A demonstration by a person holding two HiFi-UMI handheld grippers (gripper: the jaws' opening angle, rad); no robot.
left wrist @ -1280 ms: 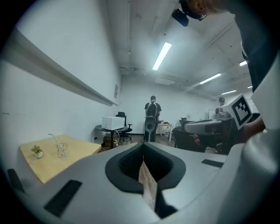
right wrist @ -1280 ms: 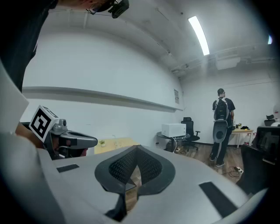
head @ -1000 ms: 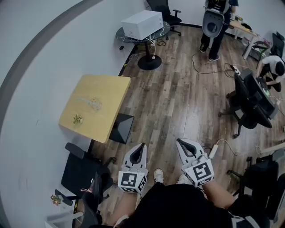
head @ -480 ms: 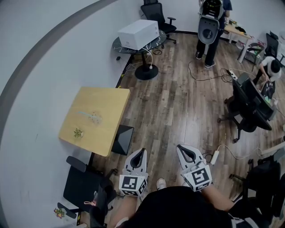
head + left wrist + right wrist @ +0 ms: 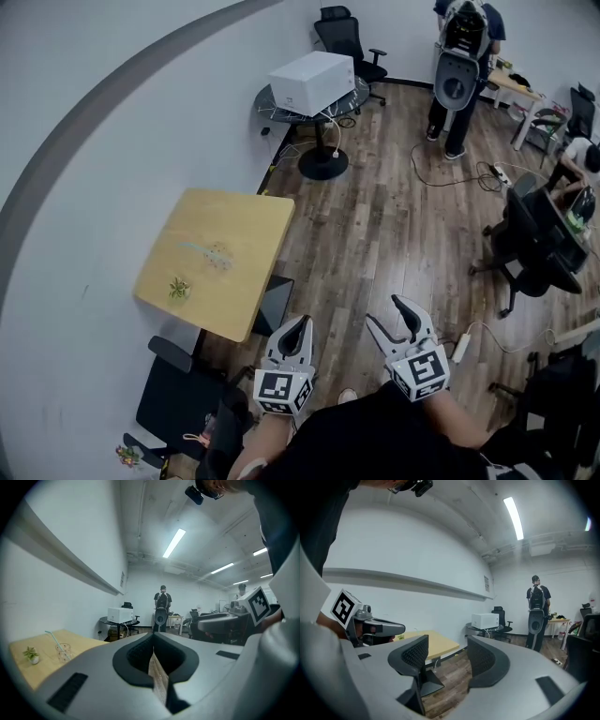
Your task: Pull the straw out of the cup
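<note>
Since a second ago the tabletop [image 5: 242, 225] has slid lower and to the right in the head view, so it now lies closer to the two grippers at the bottom of the frame. The right gripper [image 5: 389, 315] had its jaws together then; now they are parted and opening, with only the wood floor [image 5: 375, 216] showing between them. The left gripper [image 5: 302, 326], just left of it, has its jaws pressed together with nothing in them.

The cup [image 5: 63, 652] stands upright on the tabletop at the lower left of the left gripper view, well apart from both grippers. The straw [image 5: 53, 640] sits in it with its lower end inside. Its long axis is tilted, and its free end points up toward the upper left of that frame. In the head view the cup and straw are only a faint pale streak near the middle of the tabletop, the straw's length running toward the left of the frame. A small green plant [image 5: 31, 654] stands on the same tabletop, left of the cup and nearer the edge.

At the top of the head view a white box [image 5: 312, 79] rests on a round table, and a person [image 5: 461, 56] stands at the upper right.
</note>
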